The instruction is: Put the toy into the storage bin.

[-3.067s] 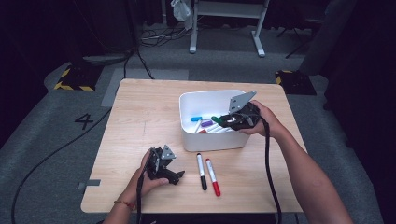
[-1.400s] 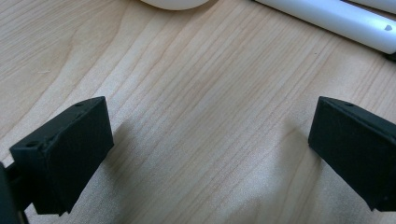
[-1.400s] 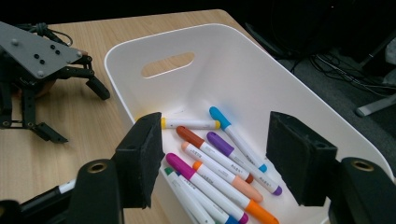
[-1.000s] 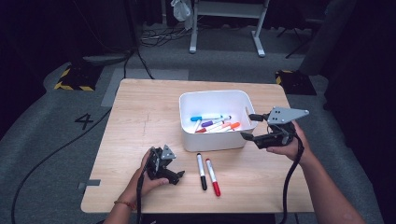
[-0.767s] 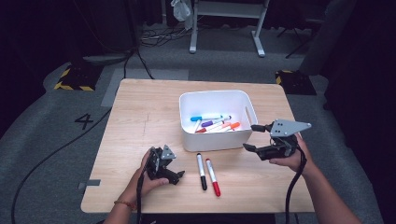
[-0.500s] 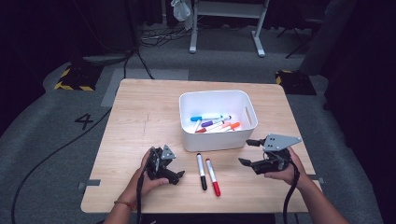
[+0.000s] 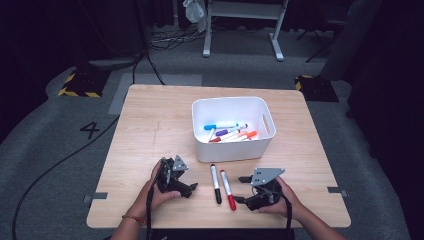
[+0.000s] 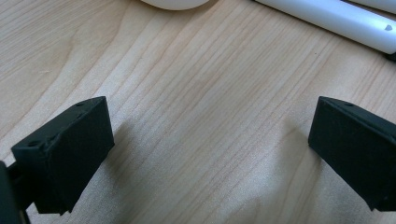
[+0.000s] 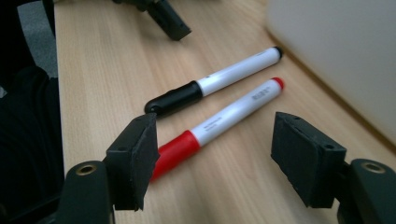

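Two markers lie side by side on the wooden table in front of a white bin point(image 7: 200, 145): a black-capped marker point(image 7: 215, 183) and a red-capped marker point(image 7: 227, 189). My right gripper point(image 7: 240, 189) sits low on the table just right of the red one, open. Its jaws have just been closing a little. In the right gripper view point(image 9: 215, 154) the red marker point(image 9: 219, 123) lies ahead, its cap beside one jaw, with no pad pressing on it. The black marker point(image 9: 215, 79) lies beyond. My left gripper point(image 7: 189, 182) rests open left of the markers, over bare wood point(image 8: 210, 140).
The bin holds several coloured markers point(image 7: 227, 132). Its wall point(image 9: 341, 51) rises close on the right in the right gripper view. A white marker barrel point(image 8: 327, 16) crosses the top of the left gripper view. The table's front edge point(image 7: 215, 225) is near both hands.
My right gripper has come down from beside the bin toward the table's front, ending low next to the red marker. The left gripper has stayed where it was.
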Demonstrator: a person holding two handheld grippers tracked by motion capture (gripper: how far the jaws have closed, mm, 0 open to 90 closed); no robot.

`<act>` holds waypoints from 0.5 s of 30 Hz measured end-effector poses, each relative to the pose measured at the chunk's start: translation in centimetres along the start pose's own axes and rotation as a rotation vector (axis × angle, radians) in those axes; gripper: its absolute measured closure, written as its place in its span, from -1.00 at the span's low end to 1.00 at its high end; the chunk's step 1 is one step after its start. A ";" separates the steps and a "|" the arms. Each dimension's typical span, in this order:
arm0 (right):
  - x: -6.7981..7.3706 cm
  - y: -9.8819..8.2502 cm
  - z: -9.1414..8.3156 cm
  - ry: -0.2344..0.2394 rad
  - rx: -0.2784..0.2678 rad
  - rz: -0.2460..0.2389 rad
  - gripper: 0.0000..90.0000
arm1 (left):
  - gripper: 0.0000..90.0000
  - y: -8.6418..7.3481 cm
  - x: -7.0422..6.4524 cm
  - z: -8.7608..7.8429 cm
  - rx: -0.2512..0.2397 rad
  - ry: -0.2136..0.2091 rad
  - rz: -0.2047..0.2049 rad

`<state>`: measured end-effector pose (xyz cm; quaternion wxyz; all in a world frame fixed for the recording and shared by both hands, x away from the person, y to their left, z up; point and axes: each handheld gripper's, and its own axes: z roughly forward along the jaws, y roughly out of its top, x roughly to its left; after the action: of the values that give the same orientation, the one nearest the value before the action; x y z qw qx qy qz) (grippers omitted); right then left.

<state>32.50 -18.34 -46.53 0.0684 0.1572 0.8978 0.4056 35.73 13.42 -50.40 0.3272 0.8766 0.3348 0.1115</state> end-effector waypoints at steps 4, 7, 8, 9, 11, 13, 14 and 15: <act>0.5 -0.1 1.0 0.011 0.003 0.022 -0.28 | -1.00 0.0 0.0 0.0 0.000 0.000 0.000; 0.9 -0.1 1.2 0.006 -0.011 0.017 -0.27 | -1.00 0.0 0.0 0.0 0.000 0.000 0.000; 0.9 -0.1 1.3 0.011 -0.005 0.023 -0.27 | -1.00 0.0 0.0 0.0 0.000 0.000 0.000; 0.9 -0.2 1.4 0.010 -0.003 0.032 -0.27 | -1.00 0.0 0.0 0.0 0.000 0.000 0.000; 0.9 -0.3 1.7 0.006 0.007 0.036 -0.27 | -1.00 0.0 0.0 0.0 0.001 -0.001 0.001; 1.0 -0.5 2.1 -0.001 0.016 0.034 -0.27 | -1.00 0.0 0.0 0.0 0.000 0.000 0.000; 1.0 -0.6 2.3 -0.006 0.024 0.037 -0.27 | -1.00 0.0 0.0 0.0 0.000 -0.001 0.000; 0.9 -0.7 2.5 -0.005 0.028 0.037 -0.27 | -1.00 0.0 0.0 0.0 0.000 0.000 0.000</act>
<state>32.08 -16.73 -48.68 0.0609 0.1757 0.9002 0.3938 35.73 13.42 -50.40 0.3273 0.8766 0.3348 0.1115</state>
